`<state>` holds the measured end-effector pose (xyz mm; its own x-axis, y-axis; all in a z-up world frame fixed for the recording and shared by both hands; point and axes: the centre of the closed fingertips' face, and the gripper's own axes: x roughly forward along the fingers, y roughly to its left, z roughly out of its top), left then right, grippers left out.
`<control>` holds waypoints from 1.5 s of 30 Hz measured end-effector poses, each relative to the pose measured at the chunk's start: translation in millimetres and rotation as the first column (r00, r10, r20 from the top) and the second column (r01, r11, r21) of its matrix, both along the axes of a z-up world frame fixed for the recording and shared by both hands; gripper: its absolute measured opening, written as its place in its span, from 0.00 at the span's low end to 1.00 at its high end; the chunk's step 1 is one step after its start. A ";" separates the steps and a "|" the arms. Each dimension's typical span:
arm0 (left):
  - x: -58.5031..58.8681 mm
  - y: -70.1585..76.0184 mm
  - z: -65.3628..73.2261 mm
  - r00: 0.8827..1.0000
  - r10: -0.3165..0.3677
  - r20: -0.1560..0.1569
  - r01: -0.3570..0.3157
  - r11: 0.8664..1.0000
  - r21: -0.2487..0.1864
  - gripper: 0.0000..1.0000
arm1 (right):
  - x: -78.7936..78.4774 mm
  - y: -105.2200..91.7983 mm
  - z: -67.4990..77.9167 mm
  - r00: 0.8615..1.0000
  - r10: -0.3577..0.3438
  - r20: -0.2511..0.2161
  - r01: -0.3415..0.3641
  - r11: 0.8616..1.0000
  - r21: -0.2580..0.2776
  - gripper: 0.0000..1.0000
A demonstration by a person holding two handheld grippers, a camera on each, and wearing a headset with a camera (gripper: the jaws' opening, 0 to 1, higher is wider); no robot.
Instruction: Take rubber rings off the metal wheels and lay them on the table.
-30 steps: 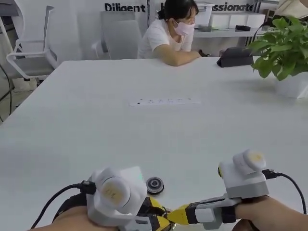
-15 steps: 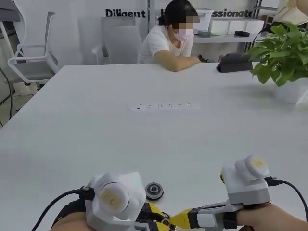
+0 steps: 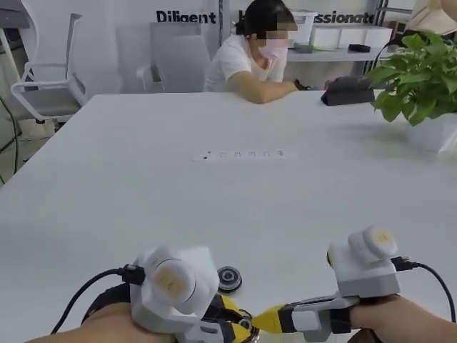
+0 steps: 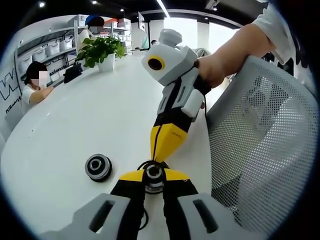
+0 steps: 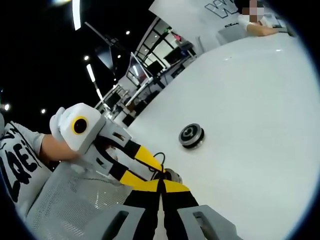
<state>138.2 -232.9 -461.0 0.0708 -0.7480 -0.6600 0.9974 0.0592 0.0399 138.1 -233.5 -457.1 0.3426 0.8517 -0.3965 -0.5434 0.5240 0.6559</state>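
Jaws on my left gripper [image 4: 154, 178] clamp the round metal wheel [image 4: 154, 172], my right gripper [image 5: 161, 183] pinched shut on its thin black rubber ring [image 5: 158, 158].

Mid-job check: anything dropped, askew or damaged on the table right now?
Nothing stands out. The left claw is shut on one metal wheel at the near edge of the table, the right claw's closed tip meets its thin black ring, and the spare wheel lies flat and apart, looking intact.

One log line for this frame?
left gripper: shut on metal wheel | right gripper: jaws shut, tips at rubber ring | second wheel: on table, untouched
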 end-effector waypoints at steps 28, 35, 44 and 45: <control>14.2 57.8 58.6 0.997 0.065 -0.033 -0.069 0.991 -0.117 0.27 | 2.8 1.9 10.2 1.000 -0.005 0.000 0.004 0.998 0.065 0.00; 19.8 79.0 71.1 0.993 0.117 -0.035 -0.121 0.981 -0.154 0.36 | 2.2 9.1 19.2 1.000 0.002 0.008 -0.003 0.996 0.087 0.00; 28.5 105.6 75.7 0.983 0.178 -0.042 -0.183 0.968 -0.173 0.43 | 7.3 18.4 31.7 1.000 0.020 0.019 -0.022 0.995 0.098 0.00; 29.1 107.8 75.4 0.982 0.181 -0.044 -0.186 0.967 -0.173 0.44 | 9.0 20.4 34.2 1.000 0.022 0.022 -0.024 0.994 0.102 0.00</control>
<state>167.4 -125.2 -385.6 0.2018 -0.8279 -0.5233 0.9693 0.2454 -0.0144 147.1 -213.2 -422.9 0.3302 0.8950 -0.2998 -0.5686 0.4421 0.6937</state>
